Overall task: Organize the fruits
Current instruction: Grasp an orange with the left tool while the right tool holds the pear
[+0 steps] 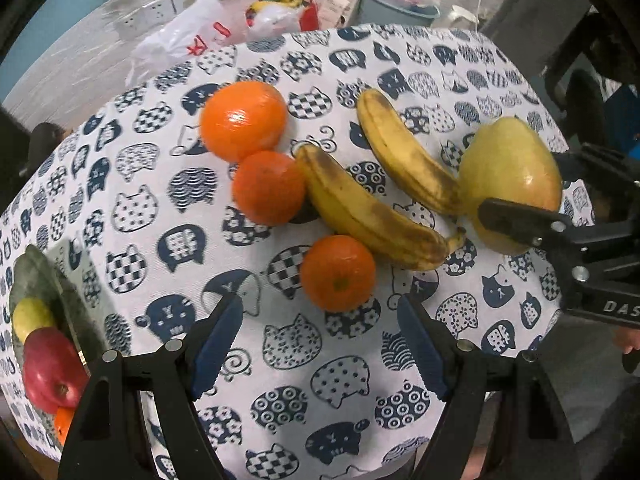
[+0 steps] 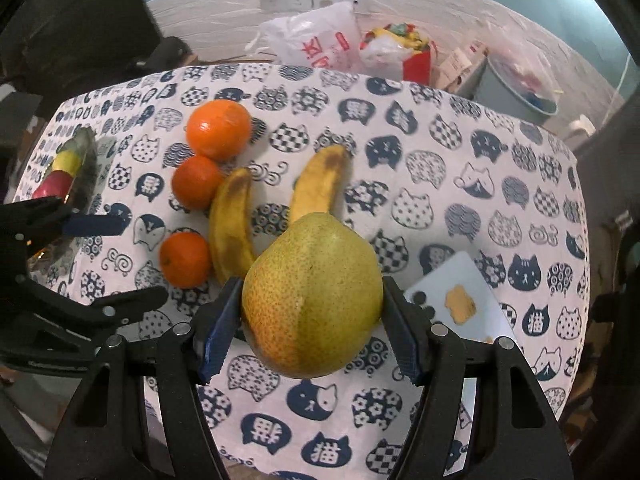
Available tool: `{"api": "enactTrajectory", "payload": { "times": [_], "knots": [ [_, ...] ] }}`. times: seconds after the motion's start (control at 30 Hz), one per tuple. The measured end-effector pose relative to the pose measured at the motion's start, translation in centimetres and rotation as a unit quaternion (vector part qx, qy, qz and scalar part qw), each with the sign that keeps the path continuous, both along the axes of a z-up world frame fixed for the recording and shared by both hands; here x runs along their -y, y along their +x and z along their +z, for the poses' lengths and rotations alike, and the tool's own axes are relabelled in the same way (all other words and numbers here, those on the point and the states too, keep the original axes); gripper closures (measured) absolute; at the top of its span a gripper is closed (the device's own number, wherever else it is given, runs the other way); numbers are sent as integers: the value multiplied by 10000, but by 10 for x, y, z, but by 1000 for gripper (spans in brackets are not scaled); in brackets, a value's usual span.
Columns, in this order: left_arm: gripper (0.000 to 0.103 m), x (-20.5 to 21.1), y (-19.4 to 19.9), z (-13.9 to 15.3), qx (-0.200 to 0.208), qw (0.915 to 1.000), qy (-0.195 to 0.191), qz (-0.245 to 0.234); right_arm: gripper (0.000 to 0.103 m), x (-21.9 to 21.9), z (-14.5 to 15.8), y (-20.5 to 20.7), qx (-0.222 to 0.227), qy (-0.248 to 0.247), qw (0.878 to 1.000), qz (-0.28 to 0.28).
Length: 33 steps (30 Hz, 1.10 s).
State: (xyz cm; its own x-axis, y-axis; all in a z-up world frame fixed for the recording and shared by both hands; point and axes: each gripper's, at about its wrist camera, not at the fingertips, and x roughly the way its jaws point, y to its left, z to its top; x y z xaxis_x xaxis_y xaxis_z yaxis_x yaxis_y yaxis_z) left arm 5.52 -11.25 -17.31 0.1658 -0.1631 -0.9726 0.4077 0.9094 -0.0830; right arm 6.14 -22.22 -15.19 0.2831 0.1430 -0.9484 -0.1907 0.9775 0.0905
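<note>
My right gripper [image 2: 310, 320] is shut on a large yellow-green pear [image 2: 312, 300] and holds it above the cat-print tablecloth; the pear also shows in the left wrist view [image 1: 512, 172]. My left gripper [image 1: 322, 326] is open and empty, just in front of a small orange [image 1: 338, 272]. Two bananas [image 1: 368, 208] [image 1: 404, 152] lie side by side. A big orange [image 1: 244, 120] and another small one [image 1: 268, 188] sit left of them. A grey plate [image 1: 48, 280] at the left edge holds a red apple [image 1: 52, 372] and other fruit.
A white card [image 2: 460, 300] with a yellow patch lies on the cloth to the right of the pear. Plastic bags [image 2: 316, 40], boxes and a grey bin [image 2: 516, 92] stand behind the table against the wall. The table's front edge is near both grippers.
</note>
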Motion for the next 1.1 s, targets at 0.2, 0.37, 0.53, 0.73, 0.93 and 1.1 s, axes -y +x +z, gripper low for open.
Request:
{"api": "enactTrajectory", "payload": {
  "times": [0.2, 0.37, 0.53, 0.73, 0.93, 1.1],
  "knots": [
    [22, 8, 6, -13, -28, 10000, 33, 6, 35, 7, -10, -1, -99, 20, 9999, -51],
    [35, 10, 9, -21, -9, 10000, 15, -59, 35, 9, -11, 2, -96, 115, 9998, -89],
    [52, 13, 10, -29, -131, 9998, -17, -138, 35, 7, -14, 4, -137, 132, 9998, -75],
    [57, 15, 9, -29, -49, 9997, -8, -255, 35, 5, -15, 6, -126, 143, 9998, -52],
    [57, 10, 7, -16, 125, 9996, -26, -236, 35, 5, -12, 7, -71, 157, 9998, -39],
    [57, 3, 1, -2, 318, 9994, 4, -143, 35, 1, -4, 8, 34, 183, 9998, -26]
  ]
}}
